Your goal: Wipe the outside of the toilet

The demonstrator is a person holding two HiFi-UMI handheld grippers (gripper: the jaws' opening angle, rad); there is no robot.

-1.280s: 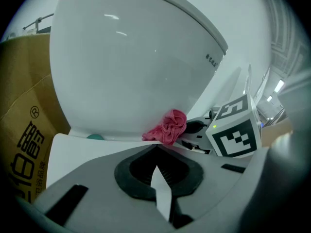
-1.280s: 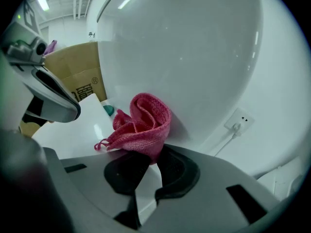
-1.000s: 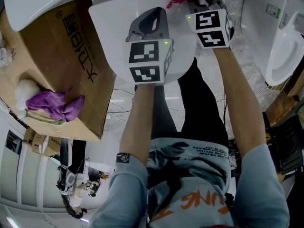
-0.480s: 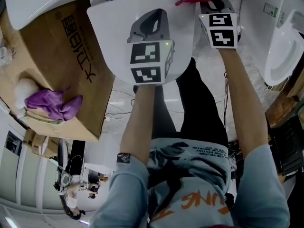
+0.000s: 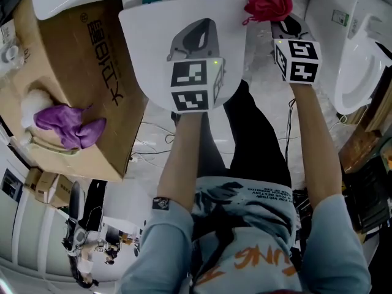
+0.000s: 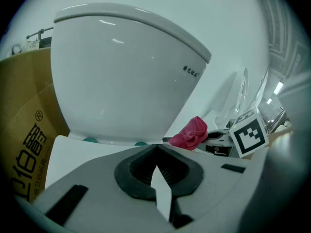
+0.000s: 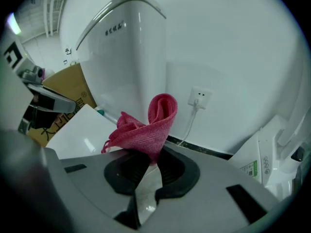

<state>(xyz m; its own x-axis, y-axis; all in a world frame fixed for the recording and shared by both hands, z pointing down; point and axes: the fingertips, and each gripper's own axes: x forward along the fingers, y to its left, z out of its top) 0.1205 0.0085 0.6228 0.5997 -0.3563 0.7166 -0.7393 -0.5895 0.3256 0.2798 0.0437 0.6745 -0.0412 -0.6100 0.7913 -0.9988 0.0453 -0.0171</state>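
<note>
The right gripper [image 7: 153,155] has its fingers pinched tight on a pink cloth [image 7: 146,125], holding it just beside the right edge of the toilet [image 5: 147,72], near its back. The left gripper [image 6: 155,148] hovers over the toilet's closed lid [image 5: 153,35], fingers pressed together with nothing between them.

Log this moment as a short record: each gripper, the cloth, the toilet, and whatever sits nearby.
Left gripper: shut, empty, over the closed white toilet lid
Right gripper: shut on the crumpled pink-red cloth, off the lid's right rear corner
Toilet tank: white, upright behind the lid
Left of toilet: brown cardboard box, purple cloth lying on it
Right of toilet: second white toilet
</note>
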